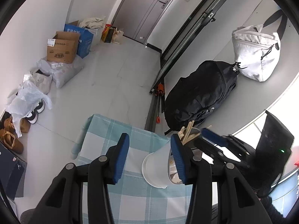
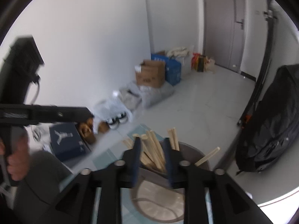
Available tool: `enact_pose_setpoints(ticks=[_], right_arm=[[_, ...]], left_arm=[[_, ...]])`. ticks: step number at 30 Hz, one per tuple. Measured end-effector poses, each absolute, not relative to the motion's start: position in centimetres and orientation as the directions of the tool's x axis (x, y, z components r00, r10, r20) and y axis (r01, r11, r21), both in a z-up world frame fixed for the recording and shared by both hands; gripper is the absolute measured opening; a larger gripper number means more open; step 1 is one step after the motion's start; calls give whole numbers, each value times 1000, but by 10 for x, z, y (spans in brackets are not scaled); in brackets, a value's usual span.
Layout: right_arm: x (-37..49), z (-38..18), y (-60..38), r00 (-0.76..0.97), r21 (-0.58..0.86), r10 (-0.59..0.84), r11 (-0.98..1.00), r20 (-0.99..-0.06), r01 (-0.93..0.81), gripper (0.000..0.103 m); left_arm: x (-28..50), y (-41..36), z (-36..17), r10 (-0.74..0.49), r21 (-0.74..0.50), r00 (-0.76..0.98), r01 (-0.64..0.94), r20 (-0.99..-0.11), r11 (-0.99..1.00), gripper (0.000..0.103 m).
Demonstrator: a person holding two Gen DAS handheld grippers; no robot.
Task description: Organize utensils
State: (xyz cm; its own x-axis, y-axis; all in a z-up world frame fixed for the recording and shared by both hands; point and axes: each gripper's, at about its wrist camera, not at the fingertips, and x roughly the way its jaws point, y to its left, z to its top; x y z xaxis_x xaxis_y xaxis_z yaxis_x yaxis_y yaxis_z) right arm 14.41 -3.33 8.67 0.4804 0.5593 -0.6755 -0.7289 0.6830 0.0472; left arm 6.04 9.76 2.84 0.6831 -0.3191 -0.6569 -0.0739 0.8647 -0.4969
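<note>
- Holding a bunch of wooden sticks, the right gripper has its two fingers closed on them, right over the grey cup.
- The left gripper is wide open and holds nothing (a white cup lies tipped on the checked cloth between its fingers).
- I think the putting-in step is on; next, ease the sticks down into the cup, then let go.

We are in a lived-in home entryway: a grey door with a lever handle closes a pale tiled floor. Along the white wall we see an open brown cardboard box, a blue carton, crumpled plastic bags and pairs of shoes. A black backpack and a white duffel bag lie nearby.
</note>
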Motion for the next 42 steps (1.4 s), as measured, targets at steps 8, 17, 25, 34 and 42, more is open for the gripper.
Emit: enact_pose_setpoints(ticks=[8, 17, 25, 34, 42], right_arm=[[112, 109, -71, 544, 184, 621, 737, -564, -650, 57], [62, 119, -108, 652, 255, 587, 804, -480, -536, 79], [30, 119, -122, 716, 238, 542, 839, -441, -489, 92], [12, 125, -131, 749, 229, 526, 850, -403, -475, 101], [8, 126, -133, 760, 230, 519, 855, -391, -465, 103]], left_arm=[[48, 79, 40, -277, -448, 697, -71, -662, 891, 40], [20, 55, 47, -206, -371, 745, -61, -635, 927, 66], [-2, 40, 56, -115, -261, 794, -56, -596, 964, 76], [-17, 32, 59, -39, -180, 829, -75, -558, 981, 86], [-22, 27, 58, -22, -161, 836, -80, -549, 984, 87]])
